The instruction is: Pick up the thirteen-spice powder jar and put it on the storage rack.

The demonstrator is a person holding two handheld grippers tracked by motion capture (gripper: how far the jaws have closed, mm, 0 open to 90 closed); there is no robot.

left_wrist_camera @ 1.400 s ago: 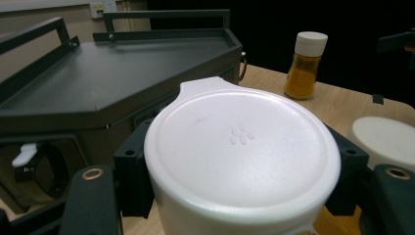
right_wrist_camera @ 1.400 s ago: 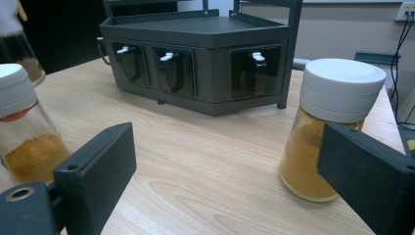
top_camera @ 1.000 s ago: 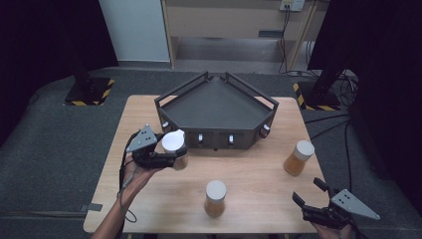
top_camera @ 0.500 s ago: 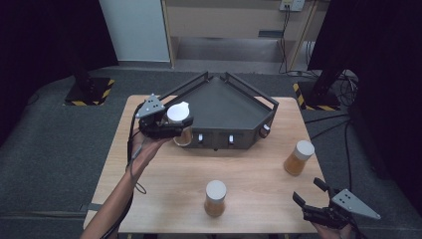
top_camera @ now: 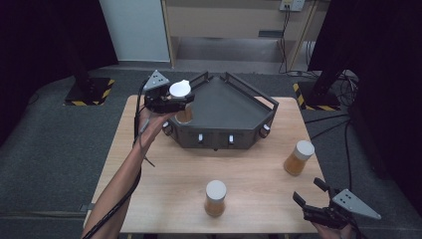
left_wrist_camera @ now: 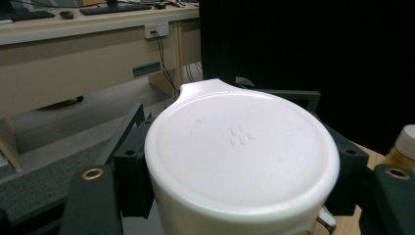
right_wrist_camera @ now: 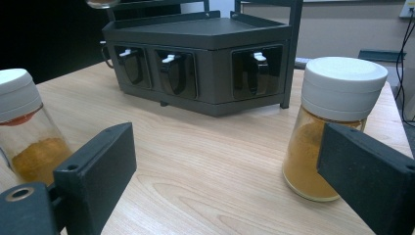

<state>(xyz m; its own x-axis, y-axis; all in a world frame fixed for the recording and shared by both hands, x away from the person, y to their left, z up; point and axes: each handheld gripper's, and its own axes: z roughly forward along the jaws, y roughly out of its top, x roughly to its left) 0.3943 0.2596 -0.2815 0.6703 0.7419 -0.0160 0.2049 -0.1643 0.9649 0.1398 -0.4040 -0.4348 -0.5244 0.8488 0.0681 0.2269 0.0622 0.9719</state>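
- Left tool (top_camera: pixel 166 102): its two black jaws pinch a spice jar (top_camera: pixel 182 99) with a white lid, held in the air at the left front corner of the dark corner rack (top_camera: pixel 226 107). In the left gripper view the lid (left_wrist_camera: pixel 242 147) sits squarely between the jaws, one jaw at each side of the jar body just under the lid.
- Held jar: upright, its amber contents visible below the lid in the high view; it hangs above the rack's left edge, clear of the wooden surface (top_camera: pixel 159 184).
- Right tool (top_camera: pixel 318 206): jaws spread with nothing between the pads, low at the near right corner of the surface.
- Second jar (top_camera: pixel 298 157): stands on the surface to the right of the rack, ahead of the right tool and apart from it.
- Third jar (top_camera: pixel 215 197): stands near the front edge, centre, well apart from both tools.
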